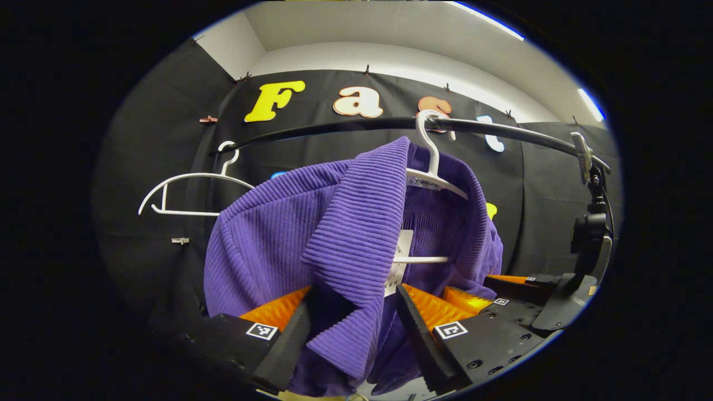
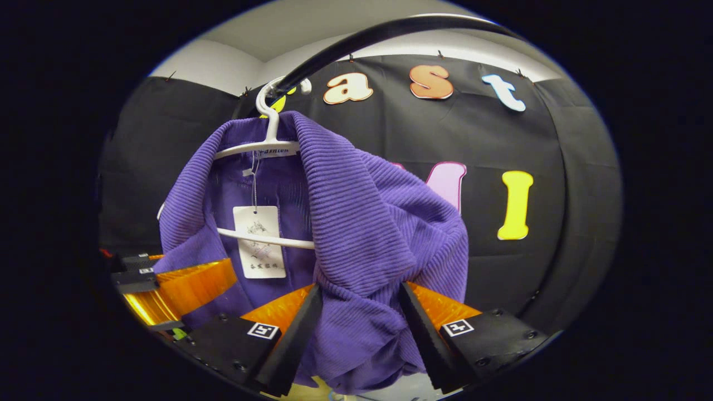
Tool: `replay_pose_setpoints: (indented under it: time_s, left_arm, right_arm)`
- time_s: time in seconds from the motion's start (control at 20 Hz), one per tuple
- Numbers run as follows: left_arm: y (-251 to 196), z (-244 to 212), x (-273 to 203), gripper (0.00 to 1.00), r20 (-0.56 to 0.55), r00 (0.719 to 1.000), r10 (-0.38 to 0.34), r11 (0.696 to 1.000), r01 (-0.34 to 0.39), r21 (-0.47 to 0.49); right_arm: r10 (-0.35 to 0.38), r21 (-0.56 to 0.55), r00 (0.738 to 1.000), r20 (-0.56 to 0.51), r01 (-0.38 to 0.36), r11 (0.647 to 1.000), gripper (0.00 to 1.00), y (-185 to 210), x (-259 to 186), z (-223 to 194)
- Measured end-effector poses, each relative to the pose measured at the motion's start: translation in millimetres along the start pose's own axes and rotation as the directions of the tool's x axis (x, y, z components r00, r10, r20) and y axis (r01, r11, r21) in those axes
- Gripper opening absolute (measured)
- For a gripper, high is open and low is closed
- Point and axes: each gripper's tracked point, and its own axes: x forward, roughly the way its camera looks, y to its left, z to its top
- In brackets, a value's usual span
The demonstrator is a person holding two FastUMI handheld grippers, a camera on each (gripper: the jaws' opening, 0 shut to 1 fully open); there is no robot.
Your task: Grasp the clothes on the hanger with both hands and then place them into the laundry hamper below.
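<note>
A purple ribbed jacket (image 1: 267,234) hangs on a white hanger (image 1: 431,167) hooked over a black rail (image 1: 334,127). My left gripper (image 1: 353,292) has the jacket's folded front lapel pressed between its two fingers. In the right gripper view the same jacket (image 2: 362,211) hangs from its hanger (image 2: 262,147), and my right gripper (image 2: 360,289) is shut on a bunched fold of the other front edge. Each gripper shows in the other's view: the right gripper (image 1: 490,289) at the jacket's right side, the left gripper (image 2: 167,278) at its left. A paper tag (image 2: 257,239) dangles inside the collar.
A bare white hanger (image 1: 184,192) hangs farther left on the rail. A black clamp and stand (image 1: 590,234) hold the rail's right end. The black cloth wall is close behind the jacket.
</note>
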Motion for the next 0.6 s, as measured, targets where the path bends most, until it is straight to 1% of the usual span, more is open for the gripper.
replay_pose_setpoints:
  time_s: [0.05,0.1,0.15,0.2,0.25,0.3,0.35,0.4,0.45,0.5,0.55,0.6]
  left_arm:
    - [-1.2,0.8,1.6,0.87,-0.002,1.0,-0.004,1.0,0.004,0.0]
    - [-2.2,2.9,0.6,0.87,0.001,1.0,-0.008,1.0,0.008,-0.003]
    - [-1.8,5.2,-0.4,0.83,0.005,1.0,-0.007,1.0,0.007,-0.008]
    - [-1.8,5.6,-1.1,0.8,0.008,1.0,-0.007,1.0,0.007,-0.013]
    - [-1.6,7.2,-1.9,0.75,0.01,1.0,-0.009,1.0,0.009,-0.012]
    - [-1.0,8.1,-4.4,0.76,0.017,1.0,-0.014,1.0,0.015,-0.009]
    - [-0.7,9.7,-4.1,0.71,0.021,1.0,-0.02,1.0,0.021,-0.005]
    - [-0.3,10.1,-3.8,0.7,0.02,1.0,-0.025,1.0,0.025,-0.001]
    - [-1.1,10.2,-3.7,0.67,0.018,0.999,-0.029,1.0,0.029,0.003]
    - [-2.5,7.5,-3.1,0.62,0.011,0.999,-0.034,0.999,0.034,0.007]
    - [-1.9,5.2,-1.9,0.53,-0.001,0.999,-0.033,0.999,0.033,0.014]
    - [-1.2,3.0,-1.0,0.46,-0.005,0.999,-0.034,0.999,0.034,0.017]
  right_arm:
    - [0.025,0.027,1.0,-0.004,-0.025,0.999,0.89,8.3,-1.0,0.7]
    - [0.029,0.026,1.0,-0.012,-0.029,0.999,0.88,11.3,-0.8,-1.0]
    - [0.029,0.008,1.0,-0.008,-0.029,1.0,0.88,13.3,-3.8,-0.8]
    - [0.033,-0.004,0.999,-0.005,-0.033,0.999,0.8,17.9,-8.0,2.8]
    - [0.039,-0.006,0.999,-0.002,-0.039,0.999,0.84,21.5,-12.5,5.3]
    - [0.037,-0.004,0.999,-0.001,-0.037,0.999,0.82,23.3,-13.4,7.1]
    - [0.034,0.002,0.999,-0.003,-0.034,0.999,0.83,22.3,-15.0,6.3]
    - [0.036,0.008,0.999,-0.001,-0.036,0.999,0.82,22.9,-14.8,5.2]
    - [0.025,0.003,1.0,-0.002,-0.025,1.0,0.8,18.8,-12.3,2.3]
    - [0.011,-0.014,1.0,-0.008,-0.011,1.0,0.74,14.4,-8.1,-0.1]
    - [0.0,-0.03,1.0,-0.013,0.0,1.0,0.7,11.8,-6.2,-1.2]
    - [-0.012,-0.046,1.0,-0.01,0.011,0.999,0.6,9.6,-4.9,0.5]
